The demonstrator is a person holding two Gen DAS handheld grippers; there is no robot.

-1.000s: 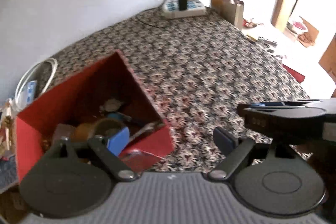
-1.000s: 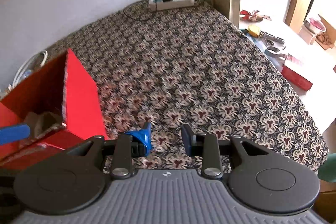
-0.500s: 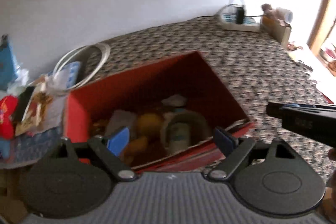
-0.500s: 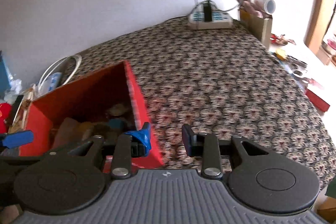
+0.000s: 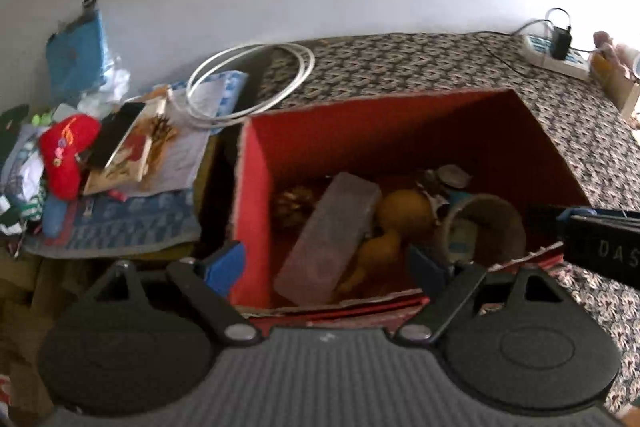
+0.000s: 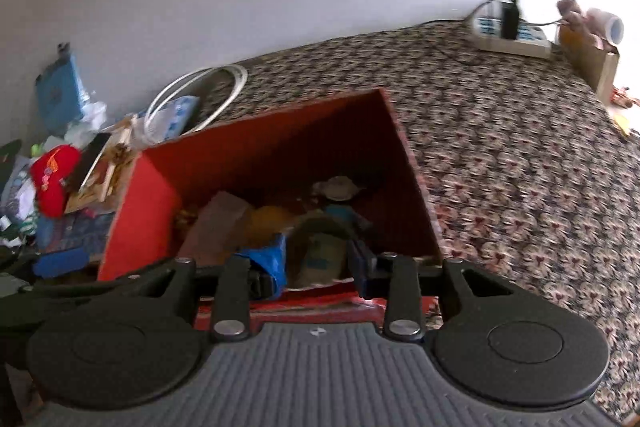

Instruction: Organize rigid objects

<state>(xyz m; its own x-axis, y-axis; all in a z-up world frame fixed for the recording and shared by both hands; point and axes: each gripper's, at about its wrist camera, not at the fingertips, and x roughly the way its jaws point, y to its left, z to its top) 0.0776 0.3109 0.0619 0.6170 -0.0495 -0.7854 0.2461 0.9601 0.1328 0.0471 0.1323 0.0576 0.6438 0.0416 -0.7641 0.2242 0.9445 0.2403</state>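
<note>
You've swung both grippers left since a second ago, and the red box (image 5: 400, 131) that sat at the edge of your views now fills the middle of both. Your left gripper (image 5: 328, 263) stands wide apart and empty, one blue-padded finger outside the box's left wall, the other over its contents. Your right gripper (image 6: 320, 259) hovers at the near rim, fingers parted, gripping nothing.

The box is cardboard, matte red inside and out, its near edge ragged. It sits on the patterned surface (image 6: 520, 167), a woven cloth of small floral motifs in brown and cream.

Inside lies a jumble of hard things. A grey rectangular block (image 5: 328, 239), dull and stone-like, lies tilted, its long axis running from the near-left up toward the far-right. Beside it sits a smooth, rounded yellow-brown object (image 5: 404, 211), and right of that a roll of tape (image 5: 484, 227) standing on edge with its hollow facing you. A pine cone (image 5: 296, 203) is tucked against the left wall.

Left of the box, clutter: a red cap (image 5: 68, 155), a coil of white cable (image 5: 248, 83), papers. At the far end, against the plain white wall, a power strip (image 6: 512, 35) with a black plug in it.
</note>
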